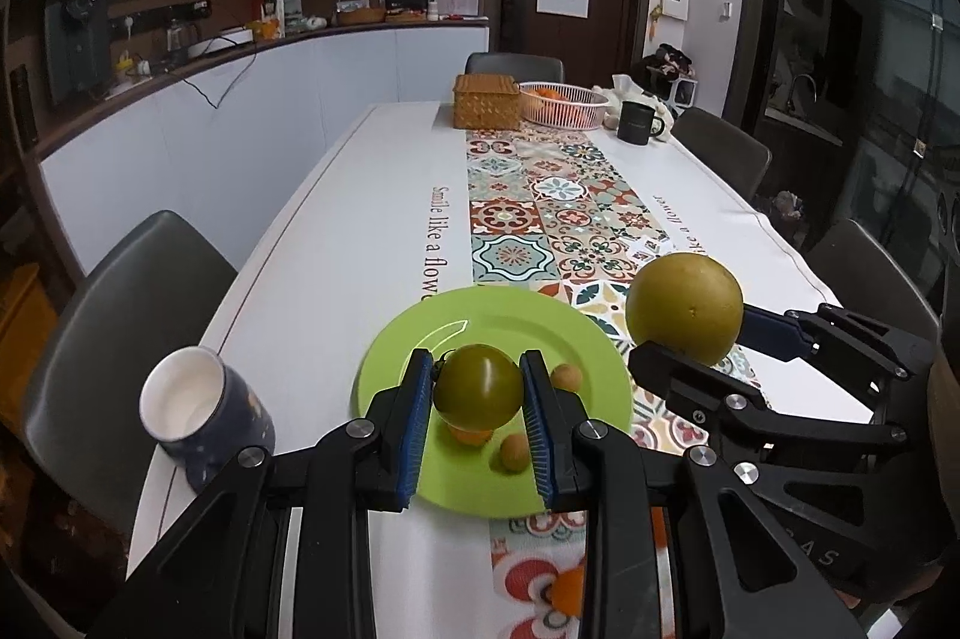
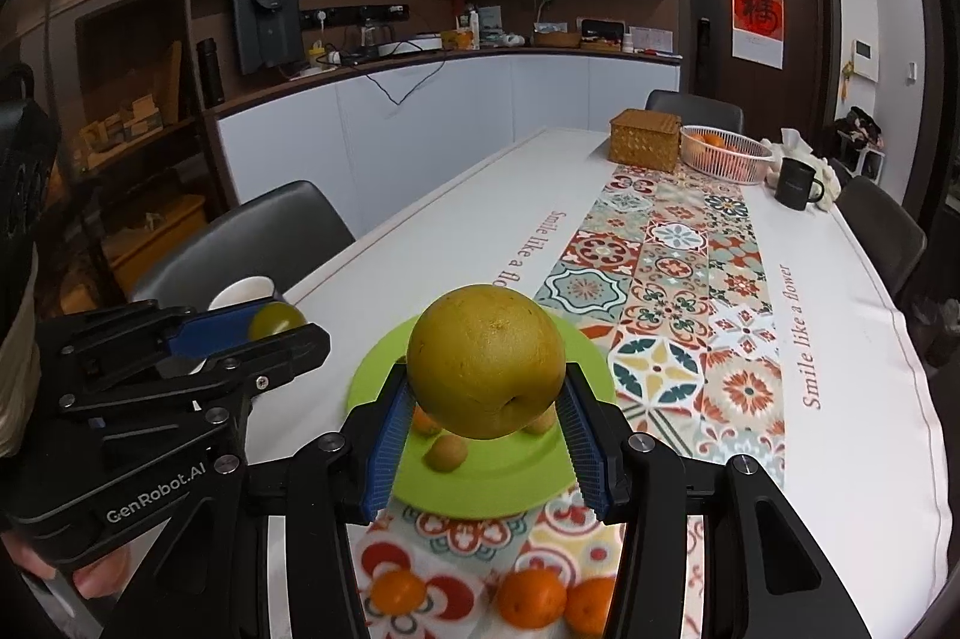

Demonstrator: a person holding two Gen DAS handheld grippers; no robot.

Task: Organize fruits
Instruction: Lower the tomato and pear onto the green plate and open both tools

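Counter (image 1: 360, 195): dining-room surface, green plate (image 1: 480, 321) as landmark.
Left hand-held gripper (image 1: 477, 393): my green tomato (image 1: 478, 387) clamped above plate.
Right hand-held gripper (image 2: 487, 414): my pear (image 2: 486, 360) clamped above plate, likely for sorting.

From the left wrist camera, the left tongs (image 1: 478, 387) grip a small green tomato-like fruit (image 1: 478, 387) between blue pads (image 1: 415, 420), raised above a lime green plate (image 1: 420, 339) on the white table (image 1: 360, 195). On the plate lie two small tan round fruits (image 1: 514, 452), one near the tomato-like fruit at 5 o'clock, the other (image 1: 567, 377) at 3 o'clock. At 2 o'clock the right tongs (image 1: 690, 333) clasp a large yellow-green pear (image 1: 684, 306). A dark mug (image 1: 207, 420) with a white inside stands at 9 o'clock. A patterned runner (image 1: 540, 207) leads toward 12 o'clock, where a wicker box (image 1: 486, 101), a white fruit basket (image 1: 564, 104) and a black mug (image 1: 637, 122) sit.
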